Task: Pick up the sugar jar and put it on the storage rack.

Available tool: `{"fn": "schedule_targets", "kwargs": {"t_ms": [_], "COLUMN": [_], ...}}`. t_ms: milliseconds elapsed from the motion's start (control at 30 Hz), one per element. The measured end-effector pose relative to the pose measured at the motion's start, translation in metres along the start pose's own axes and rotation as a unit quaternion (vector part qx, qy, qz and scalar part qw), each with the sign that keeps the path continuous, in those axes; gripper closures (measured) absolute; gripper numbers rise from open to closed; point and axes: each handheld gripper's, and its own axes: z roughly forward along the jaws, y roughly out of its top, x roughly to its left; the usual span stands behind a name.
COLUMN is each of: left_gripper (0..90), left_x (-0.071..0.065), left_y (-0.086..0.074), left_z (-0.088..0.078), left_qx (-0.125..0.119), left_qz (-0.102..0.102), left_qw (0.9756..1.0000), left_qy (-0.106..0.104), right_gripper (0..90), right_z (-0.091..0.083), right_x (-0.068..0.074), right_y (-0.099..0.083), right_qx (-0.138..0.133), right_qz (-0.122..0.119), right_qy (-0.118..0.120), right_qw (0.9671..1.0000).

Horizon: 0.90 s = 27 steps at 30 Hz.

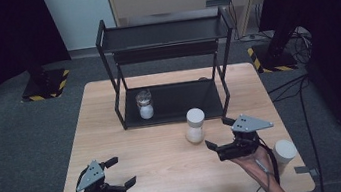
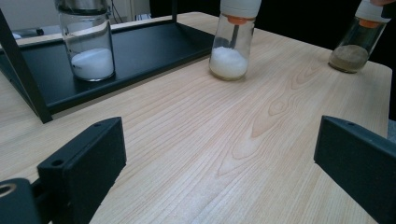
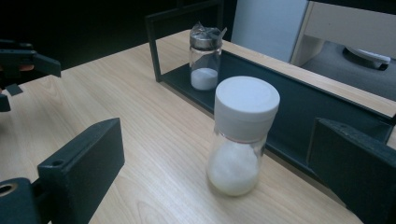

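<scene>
High view: right gripper (image 1: 218,134) is held w/ jaws spread wide and empty, aimed at white-capped shaker (image 1: 195,125) on table (image 1: 129,142), just in front of black rack (image 1: 167,71), prob. for a grab.

Left gripper view: left gripper (image 2: 219,154) is kept wide apart, empty, low over the wood.

Right gripper view: shaker is seen between the jaws, not touched; a glass jar (image 3: 204,60) is parked on the rack shelf behind.

Rack (image 1: 167,71) stood at table (image 1: 130,147) rear; jar (image 1: 145,104) on its lower shelf; shaker (image 1: 195,125) before rack; second shaker (image 1: 284,153) at right edge.
</scene>
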Motion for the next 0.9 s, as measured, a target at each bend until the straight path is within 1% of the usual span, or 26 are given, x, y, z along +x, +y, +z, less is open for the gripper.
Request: {"fn": "schedule_targets", "kwargs": {"t_ms": [133,300,500,600,667,900], "left_gripper": [1.2,1.2,1.2,1.2,1.3,1.3], "left_x": [-0.001,-0.002,-0.003,-0.003,-0.003,-0.003], "left_y": [0.000,0.000,-0.001,-0.002,-0.002,-0.003], "left_z": [-0.001,-0.002,-0.006,-0.007,-0.007,-0.007], "left_qx": [0.003,0.004,0.005,0.003,0.003,0.004], "left_qz": [-0.002,-0.003,-0.010,-0.014,-0.015,-0.014], "left_qw": [1.0000,0.9999,0.9998,0.9996,0.9996,0.9995], "left_qy": [0.007,0.011,0.019,0.023,0.025,0.027], "right_gripper": [4.1,4.2,4.2,4.1,4.2,4.5], "right_z": [0.010,0.023,0.038,0.044,0.046,0.064], "right_x": [-0.006,-0.010,-0.014,-0.017,-0.019,-0.025], "right_y": [0.004,0.008,0.011,0.012,0.012,0.014], "right_qx": [0.001,0.004,0.017,0.018,0.020,0.036], "right_qz": [0.006,0.008,0.009,0.013,0.015,0.020], "right_qy": [0.004,0.006,0.003,0.002,0.002,-0.002], "right_qw": [1.0000,0.9999,0.9998,0.9998,0.9997,0.9992]}}
